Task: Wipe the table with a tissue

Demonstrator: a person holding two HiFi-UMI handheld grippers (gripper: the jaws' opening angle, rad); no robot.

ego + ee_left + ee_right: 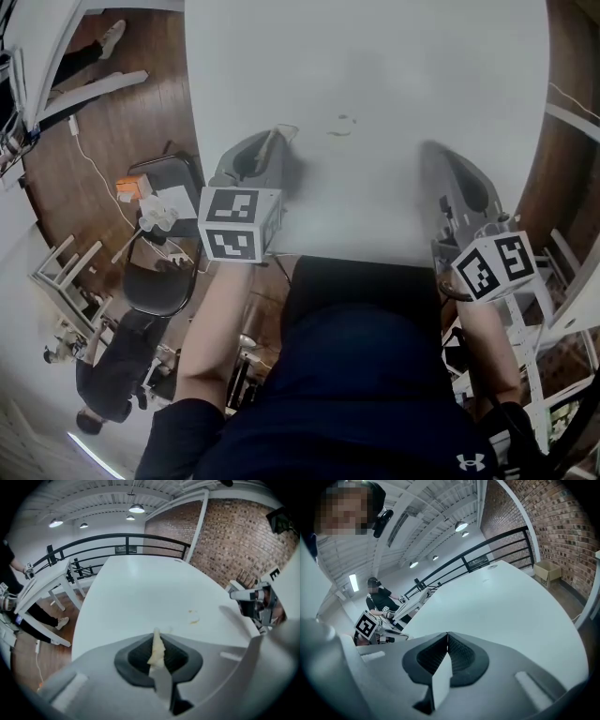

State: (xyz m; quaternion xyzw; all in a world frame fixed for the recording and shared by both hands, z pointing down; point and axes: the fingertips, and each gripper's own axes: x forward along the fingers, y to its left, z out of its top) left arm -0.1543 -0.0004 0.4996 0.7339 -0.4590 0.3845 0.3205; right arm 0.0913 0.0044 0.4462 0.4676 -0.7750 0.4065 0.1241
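The white table (375, 56) bears a small yellowish stain (342, 124), also seen in the left gripper view as the stain (193, 618). My left gripper (280, 132) hovers at the table's near left, short of the stain, shut on a thin cream tissue (271, 147). In its own view the tissue (156, 652) stands pinched upright in the left gripper (157, 633). My right gripper (439, 156) sits at the near right, jaws pressed together on nothing; the right gripper (447, 634) shows the same. From the left gripper view, the right gripper (255, 604) is off to the right.
Left of the table, on the wooden floor, are a black chair (155, 286), a stool with small items (155, 202) and a person (112, 370). A railing (122, 538) and brick wall (234, 531) lie beyond the far edge. A cardboard box (547, 571) stands by the wall.
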